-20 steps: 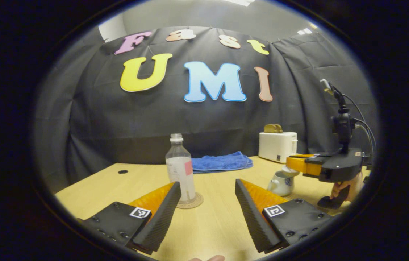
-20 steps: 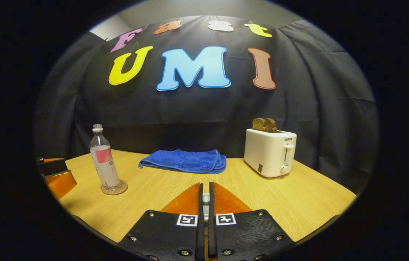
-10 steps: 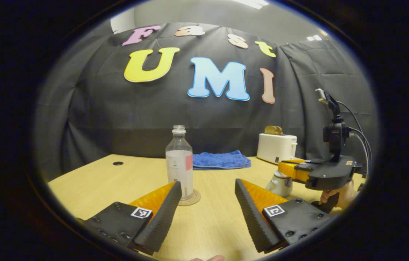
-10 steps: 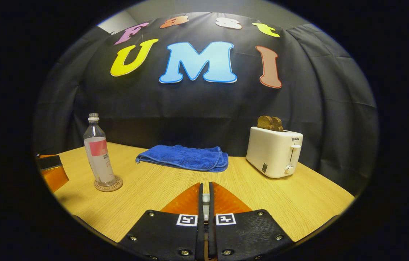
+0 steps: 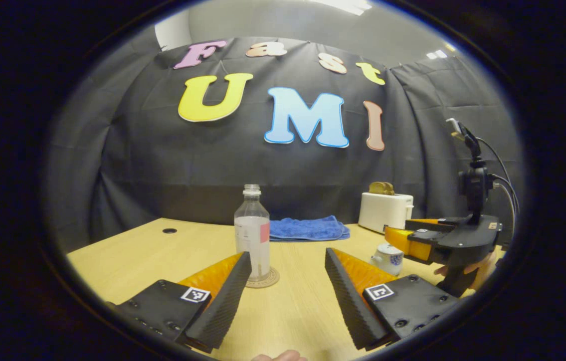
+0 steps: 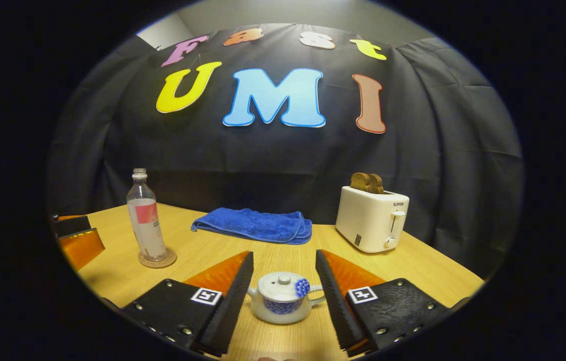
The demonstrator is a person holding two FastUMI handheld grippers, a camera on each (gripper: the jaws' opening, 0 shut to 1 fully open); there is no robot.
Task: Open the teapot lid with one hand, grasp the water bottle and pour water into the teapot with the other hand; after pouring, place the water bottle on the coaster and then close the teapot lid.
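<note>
On the counter point(image 6: 212, 265), from the left: the water bottle point(image 6: 146, 215) stands upright on its coaster point(image 6: 157, 259), light, thin-walled plastic we judge best gripped mid-body. The lidded teapot point(image 6: 283, 298), seemingly brittle glazed ceramic, offers its small lid knob point(image 6: 284, 279); both the left tongs point(image 5: 288, 281) and the right tongs point(image 6: 283, 281) gape, empty.

Lidded teapot point(image 6: 283, 298) between parted right tongs point(image 6: 283, 293)

Staged recording booth: black cloth wall point(image 6: 283, 160), wooden table point(image 6: 433, 281), toaster point(image 6: 372, 218), towel point(image 6: 255, 224).
</note>
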